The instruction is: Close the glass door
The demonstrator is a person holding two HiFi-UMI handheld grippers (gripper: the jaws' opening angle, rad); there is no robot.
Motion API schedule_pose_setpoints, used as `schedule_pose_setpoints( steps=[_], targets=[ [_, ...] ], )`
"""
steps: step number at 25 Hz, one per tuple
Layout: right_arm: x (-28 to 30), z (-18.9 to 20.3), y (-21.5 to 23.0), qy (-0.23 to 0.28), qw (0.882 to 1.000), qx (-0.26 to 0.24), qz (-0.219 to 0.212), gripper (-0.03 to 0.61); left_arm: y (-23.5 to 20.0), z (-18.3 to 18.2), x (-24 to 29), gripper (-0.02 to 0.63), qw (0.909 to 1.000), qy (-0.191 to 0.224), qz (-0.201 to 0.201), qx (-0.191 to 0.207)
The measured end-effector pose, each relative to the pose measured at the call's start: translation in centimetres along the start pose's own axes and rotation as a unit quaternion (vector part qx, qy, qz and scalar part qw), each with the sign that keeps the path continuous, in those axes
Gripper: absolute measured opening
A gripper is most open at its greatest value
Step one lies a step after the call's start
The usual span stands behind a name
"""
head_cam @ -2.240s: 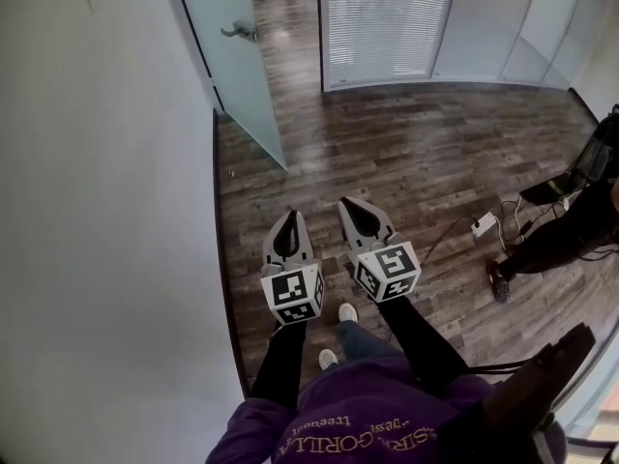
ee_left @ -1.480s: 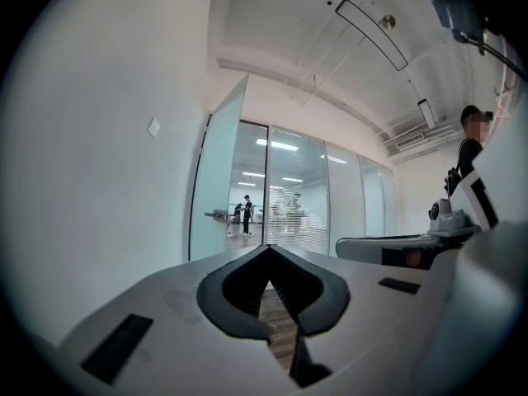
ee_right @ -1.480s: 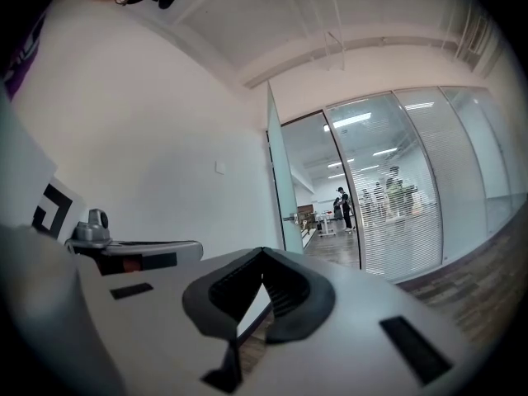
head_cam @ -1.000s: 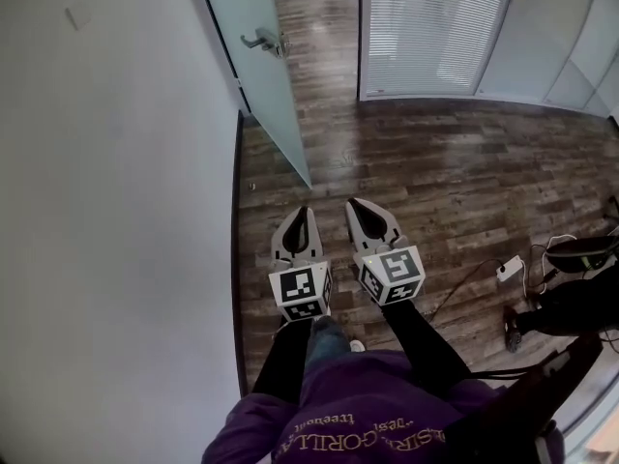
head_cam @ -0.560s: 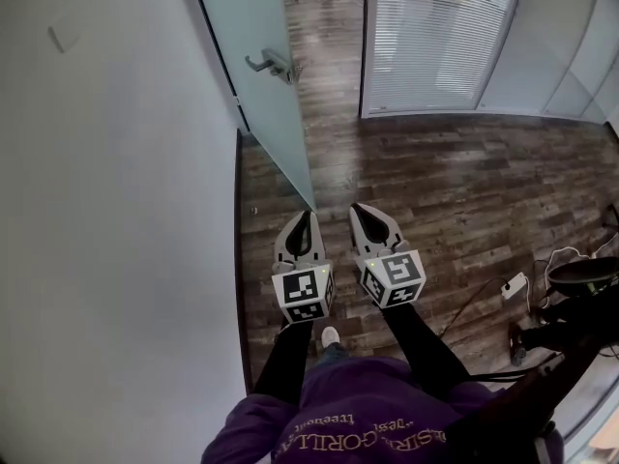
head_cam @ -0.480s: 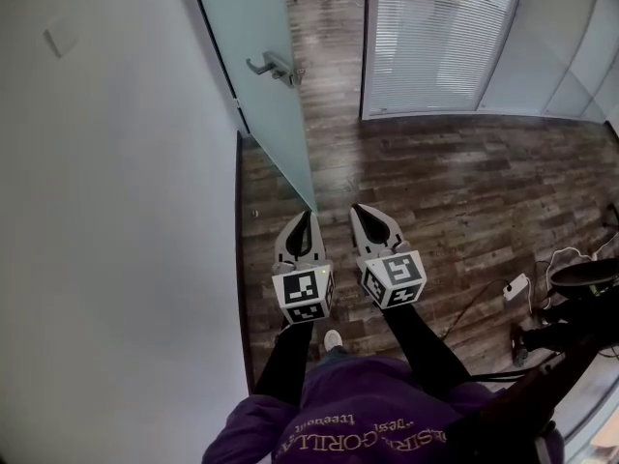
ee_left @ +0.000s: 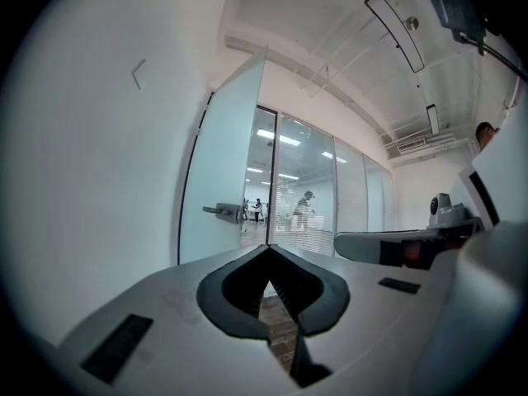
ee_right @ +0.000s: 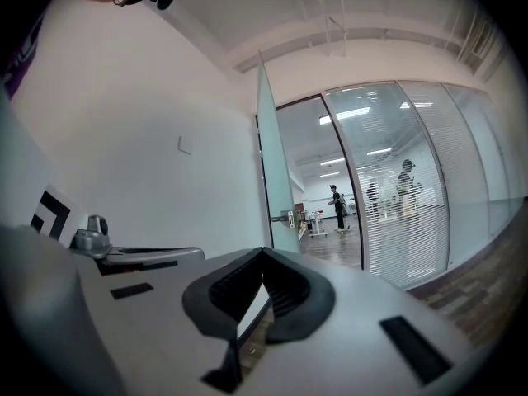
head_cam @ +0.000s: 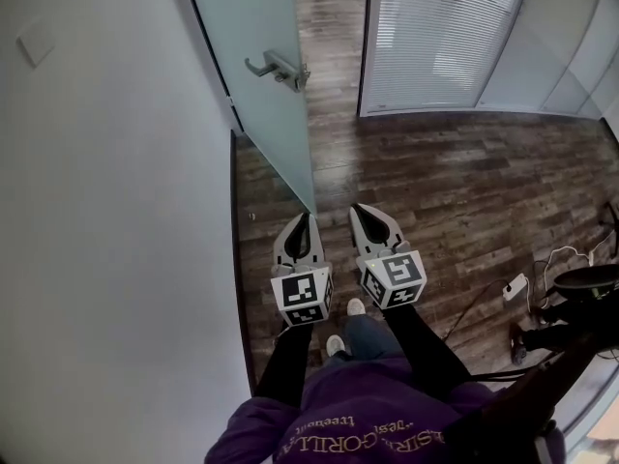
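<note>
My head camera looks steeply down on the floor (head_cam: 435,182); both jaw cameras look level, sharing the glass door (ee_left: 223,180) ahead.

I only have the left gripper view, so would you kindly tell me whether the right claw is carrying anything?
Observer: No. The right claw is shut, with nothing between its jaws.
Operator: Thank you. Is there anything lying on the floor that I should know about?
Observer: Yes. The head view shows a white power strip on the wood floor, off to the right of both claws.
</note>
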State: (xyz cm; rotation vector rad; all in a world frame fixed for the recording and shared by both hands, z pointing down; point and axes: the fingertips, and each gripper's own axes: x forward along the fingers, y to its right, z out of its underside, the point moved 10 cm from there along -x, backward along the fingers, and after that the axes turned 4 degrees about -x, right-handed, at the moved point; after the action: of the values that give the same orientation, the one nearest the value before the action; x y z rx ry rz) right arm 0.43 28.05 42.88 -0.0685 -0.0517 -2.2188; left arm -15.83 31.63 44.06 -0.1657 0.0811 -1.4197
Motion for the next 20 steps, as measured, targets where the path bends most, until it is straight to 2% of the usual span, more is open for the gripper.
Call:
schedule_pose_setpoints(
  steps=[5, 20],
  targets=[
    [3.9, 0.0, 1.4, 0.004, 1.0, -0.001, -0.011, -0.009, -1.7, 0.1, 3.3, -0.002, 0.9999, 0.001, -0.014, -0.003],
    [18.7, -1.4, 9.0, -0.007, 0.997, -0.004, -0.074, -0.009, -5.7, -1.5, 17.9, -0.002, 0.9982, -0.001, -0.06, -0.01]
  ],
)
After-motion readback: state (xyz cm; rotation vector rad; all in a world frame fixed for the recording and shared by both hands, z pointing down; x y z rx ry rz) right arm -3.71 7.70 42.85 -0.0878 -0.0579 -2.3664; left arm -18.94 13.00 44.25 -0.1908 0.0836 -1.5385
